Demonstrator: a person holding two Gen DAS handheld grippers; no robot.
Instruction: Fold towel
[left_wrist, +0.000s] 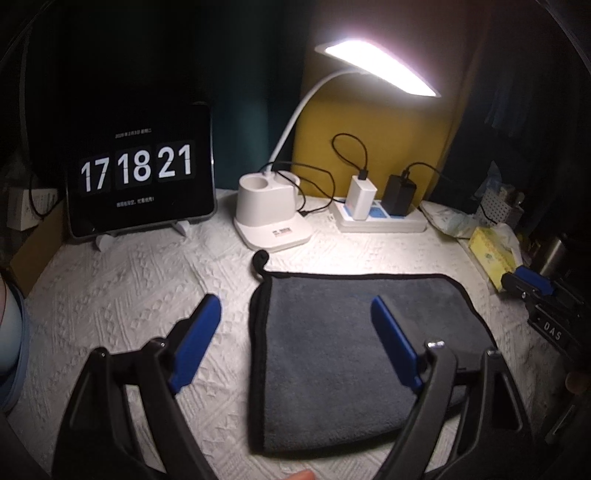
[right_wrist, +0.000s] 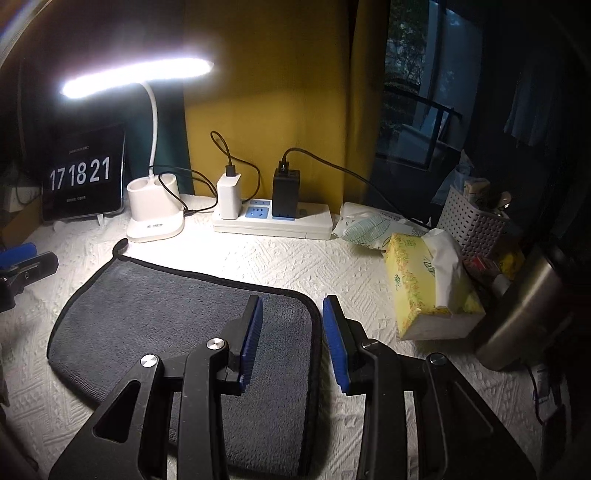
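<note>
A dark grey towel (left_wrist: 325, 343) with black edging and a hanging loop lies flat on the white textured table cover; it also shows in the right wrist view (right_wrist: 166, 325). My left gripper (left_wrist: 295, 306) is open wide above the towel's left edge, one blue finger over the table cover, the other over the towel. My right gripper (right_wrist: 293, 306) is open above the towel's right edge, its blue fingers straddling the black hem. Neither holds anything. The right gripper's tip shows at the far right of the left wrist view (left_wrist: 532, 282).
At the back stand a tablet clock (left_wrist: 140, 173), a white desk lamp (left_wrist: 271, 214) and a power strip (left_wrist: 380, 218) with chargers and cables. A yellow tissue box (right_wrist: 424, 284), a metal flask (right_wrist: 524, 310) and a white basket (right_wrist: 469, 225) stand at the right.
</note>
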